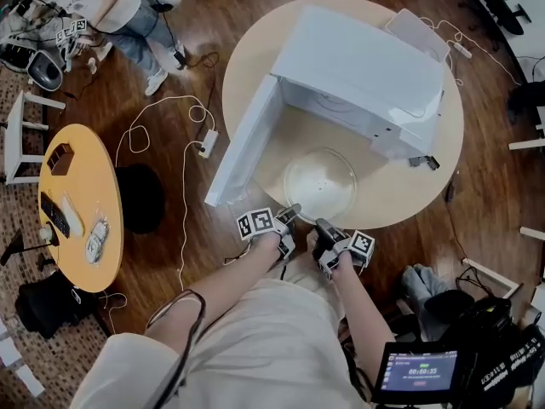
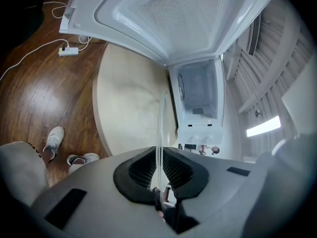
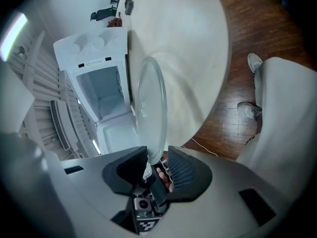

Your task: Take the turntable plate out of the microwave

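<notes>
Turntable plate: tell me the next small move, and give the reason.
Probably open the left hand-held gripper and draw both back. The turntable plate seems to lie flat on the table, outside the microwave. The right hand-held gripper has its jaws apart around the rim, while the left one's pads press on it.

The left gripper [image 1: 290, 214] and right gripper [image 1: 323, 227] point forward, side by side. The left clamps the plate [image 1: 319, 181] rim; the right's jaws stand apart around it.
</notes>
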Available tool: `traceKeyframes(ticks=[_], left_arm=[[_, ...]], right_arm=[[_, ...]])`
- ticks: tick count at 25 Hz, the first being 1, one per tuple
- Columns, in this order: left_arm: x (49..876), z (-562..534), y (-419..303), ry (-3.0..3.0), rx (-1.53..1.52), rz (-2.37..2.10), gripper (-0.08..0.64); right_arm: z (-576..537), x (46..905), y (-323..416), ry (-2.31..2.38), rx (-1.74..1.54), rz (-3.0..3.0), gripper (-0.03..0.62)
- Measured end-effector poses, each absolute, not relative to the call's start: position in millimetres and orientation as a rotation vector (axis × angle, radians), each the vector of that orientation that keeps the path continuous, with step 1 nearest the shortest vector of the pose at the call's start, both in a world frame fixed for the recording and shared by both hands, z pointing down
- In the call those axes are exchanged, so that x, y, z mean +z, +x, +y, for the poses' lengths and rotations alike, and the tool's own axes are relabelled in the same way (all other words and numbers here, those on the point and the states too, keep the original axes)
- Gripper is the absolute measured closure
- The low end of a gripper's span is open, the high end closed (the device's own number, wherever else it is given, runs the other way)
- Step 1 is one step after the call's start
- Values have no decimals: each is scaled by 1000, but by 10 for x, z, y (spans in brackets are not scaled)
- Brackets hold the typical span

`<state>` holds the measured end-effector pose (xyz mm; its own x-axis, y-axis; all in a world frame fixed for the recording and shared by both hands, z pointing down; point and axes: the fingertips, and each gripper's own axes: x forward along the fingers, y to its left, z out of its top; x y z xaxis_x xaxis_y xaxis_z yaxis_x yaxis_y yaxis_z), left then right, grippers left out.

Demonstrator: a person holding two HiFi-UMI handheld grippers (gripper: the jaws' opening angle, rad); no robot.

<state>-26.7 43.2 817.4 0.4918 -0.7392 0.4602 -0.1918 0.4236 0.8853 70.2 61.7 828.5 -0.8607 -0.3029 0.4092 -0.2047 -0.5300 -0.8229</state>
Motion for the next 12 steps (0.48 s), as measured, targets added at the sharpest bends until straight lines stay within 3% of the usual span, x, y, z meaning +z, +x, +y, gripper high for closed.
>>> traceKeyframes(ticks=[6, 8, 12], left_arm=[[8213, 447, -277, 1113, -424, -1034, 517], [8216, 459, -272, 1114, -421, -1026, 517], [8231, 486, -247, 1116, -407, -1014, 517]], right_arm=[[744, 8283, 620, -843, -2620, 1428, 466], [763, 8320, 637, -891, -2623, 1403, 521], [752, 8359, 666, -922, -2600, 1370, 534]])
